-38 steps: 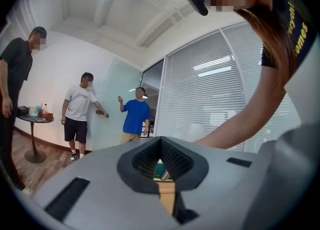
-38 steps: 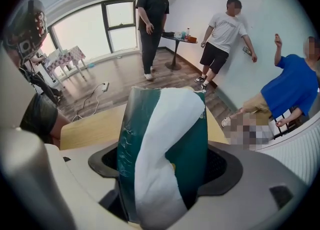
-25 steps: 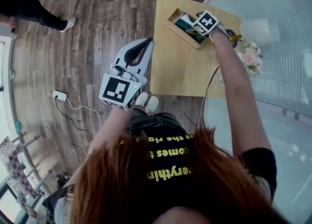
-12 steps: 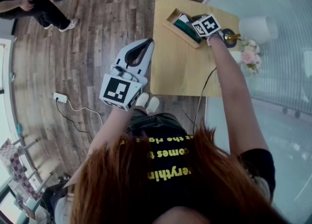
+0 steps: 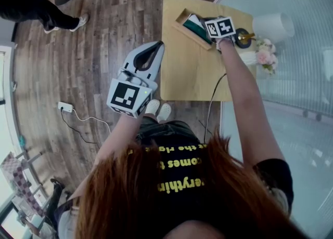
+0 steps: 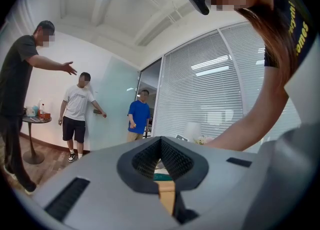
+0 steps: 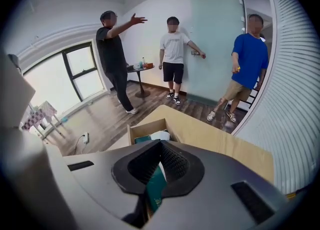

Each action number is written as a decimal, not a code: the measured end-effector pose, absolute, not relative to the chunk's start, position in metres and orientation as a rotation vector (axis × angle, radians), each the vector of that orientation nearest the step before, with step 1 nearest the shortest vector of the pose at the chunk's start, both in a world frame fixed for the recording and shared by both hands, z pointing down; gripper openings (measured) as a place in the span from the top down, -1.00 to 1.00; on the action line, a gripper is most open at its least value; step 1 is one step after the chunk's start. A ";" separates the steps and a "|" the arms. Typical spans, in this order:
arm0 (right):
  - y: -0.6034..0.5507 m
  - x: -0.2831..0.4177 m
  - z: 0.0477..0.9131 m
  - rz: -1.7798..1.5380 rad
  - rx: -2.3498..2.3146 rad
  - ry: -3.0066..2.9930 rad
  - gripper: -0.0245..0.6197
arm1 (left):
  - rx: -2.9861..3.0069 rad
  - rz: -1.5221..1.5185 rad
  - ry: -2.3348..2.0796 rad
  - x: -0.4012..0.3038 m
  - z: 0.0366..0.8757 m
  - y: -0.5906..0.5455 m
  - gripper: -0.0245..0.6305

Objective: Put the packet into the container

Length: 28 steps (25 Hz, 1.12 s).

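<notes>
Closest is the person's loose reddish hair over a black shirt (image 5: pixel 174 165) with yellow print. The left gripper (image 5: pixel 156 45), smooth grey plastic with a black-and-white marker cube, hangs over the plank floor (image 5: pixel 93 40), its ribbed black pads pressed together with nothing in them. A white plug (image 5: pixel 65 107) and its thin cable lie on the boards below.

Beyond stands the pale, matt wooden table (image 5: pixel 187 71). At its far end sits the container (image 5: pixel 183 26), a shallow rectangular box with thin tan walls and a teal packet and something white inside. Right over it, the right gripper (image 7: pixel 161 144) is clamped on the packet (image 7: pixel 156 189), flat, glossy dark green, held edge-on between the pads. Past that are a white lampshade (image 5: pixel 274 25) and pink flowers (image 5: pixel 265 58).

A second ago those right jaws stood wide; they have just been closing onto the packet, and the marker cube has rolled and lifted slightly. The left gripper has not budged.
</notes>
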State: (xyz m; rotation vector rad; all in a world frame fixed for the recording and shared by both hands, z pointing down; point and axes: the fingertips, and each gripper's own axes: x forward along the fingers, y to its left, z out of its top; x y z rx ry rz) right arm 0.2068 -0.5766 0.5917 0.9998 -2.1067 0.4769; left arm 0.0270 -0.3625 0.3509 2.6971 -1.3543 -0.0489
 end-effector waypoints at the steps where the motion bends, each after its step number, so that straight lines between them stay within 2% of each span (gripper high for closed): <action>1: -0.576 0.206 0.590 0.480 1.016 -2.115 0.88 | 2.698 -0.047 -1.353 0.027 0.351 -0.362 0.93; 13: -0.523 0.172 0.536 0.344 1.145 -2.353 0.88 | 2.750 -0.055 -1.280 0.033 0.350 -0.362 0.93; 28: -0.428 0.162 0.412 0.222 1.364 -2.654 0.88 | 2.809 -0.034 -1.219 0.047 0.346 -0.359 0.93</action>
